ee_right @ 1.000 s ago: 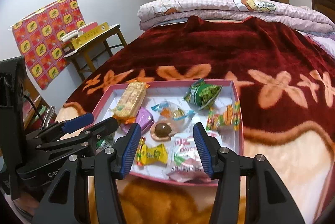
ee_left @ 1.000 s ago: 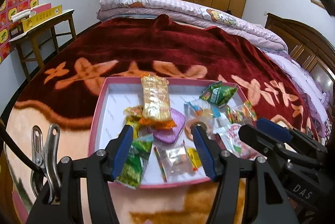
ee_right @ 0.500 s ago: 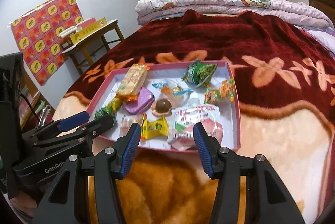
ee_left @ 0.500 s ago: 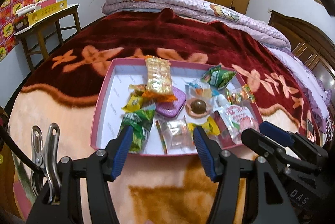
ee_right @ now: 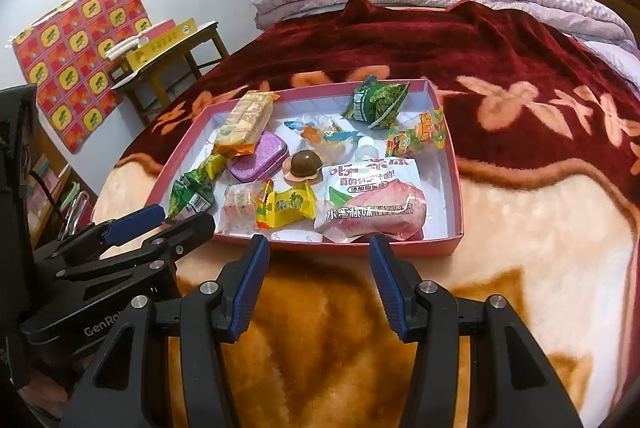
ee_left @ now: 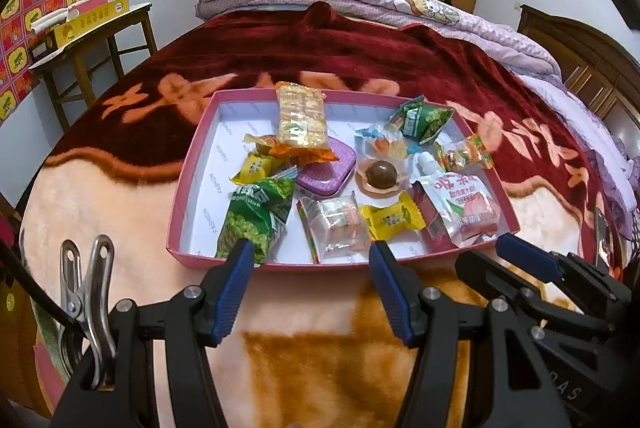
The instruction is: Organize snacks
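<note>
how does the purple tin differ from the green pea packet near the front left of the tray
The purple tin is a rigid, rounded box with a closed lid; the green pea packet is a soft, crinkled bag. The tin is plain purple, the packet printed with peas and lettering. The tin sits mid-tray under the end of a cracker pack; the packet lies by the front wall. Both rest inside the pink tray.

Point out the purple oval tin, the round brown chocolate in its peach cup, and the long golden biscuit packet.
Purple oval tin (ee_left: pixel 327 169): left wrist view, on its lid.
Round brown chocolate (ee_left: pixel 381 171): left wrist view, on its dome.
Long golden biscuit packet (ee_right: pixel 246 117): right wrist view, on its wrapper's middle.
</note>
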Tool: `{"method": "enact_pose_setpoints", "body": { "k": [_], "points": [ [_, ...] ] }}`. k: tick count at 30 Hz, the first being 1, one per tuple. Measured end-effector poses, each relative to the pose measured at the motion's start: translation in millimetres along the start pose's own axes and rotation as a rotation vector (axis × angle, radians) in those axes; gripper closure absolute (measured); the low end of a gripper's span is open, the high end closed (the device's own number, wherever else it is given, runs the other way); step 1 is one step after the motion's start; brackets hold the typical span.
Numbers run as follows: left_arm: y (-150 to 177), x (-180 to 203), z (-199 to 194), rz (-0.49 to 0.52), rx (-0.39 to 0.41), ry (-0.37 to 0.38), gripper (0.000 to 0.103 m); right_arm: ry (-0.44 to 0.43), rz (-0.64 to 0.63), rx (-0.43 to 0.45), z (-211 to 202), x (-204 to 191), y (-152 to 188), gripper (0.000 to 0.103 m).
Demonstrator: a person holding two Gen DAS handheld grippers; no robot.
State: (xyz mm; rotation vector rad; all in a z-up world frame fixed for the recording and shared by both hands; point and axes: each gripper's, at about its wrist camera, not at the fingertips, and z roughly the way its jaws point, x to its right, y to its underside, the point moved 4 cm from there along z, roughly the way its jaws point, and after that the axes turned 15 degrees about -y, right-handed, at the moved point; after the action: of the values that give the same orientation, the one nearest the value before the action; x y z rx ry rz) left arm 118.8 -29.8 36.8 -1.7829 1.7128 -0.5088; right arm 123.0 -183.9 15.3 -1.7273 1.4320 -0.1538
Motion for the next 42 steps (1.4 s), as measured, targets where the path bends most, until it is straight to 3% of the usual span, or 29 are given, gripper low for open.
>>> {"method": "enact_pose_setpoints", "body": {
  "k": [42],
  "points": [
    [1.4,0.0,1.5,-0.002,-0.005,-0.004,0.040,-0.001,0.011,-0.001,0.1,2.4,1.0,0.050]
  ]
}}
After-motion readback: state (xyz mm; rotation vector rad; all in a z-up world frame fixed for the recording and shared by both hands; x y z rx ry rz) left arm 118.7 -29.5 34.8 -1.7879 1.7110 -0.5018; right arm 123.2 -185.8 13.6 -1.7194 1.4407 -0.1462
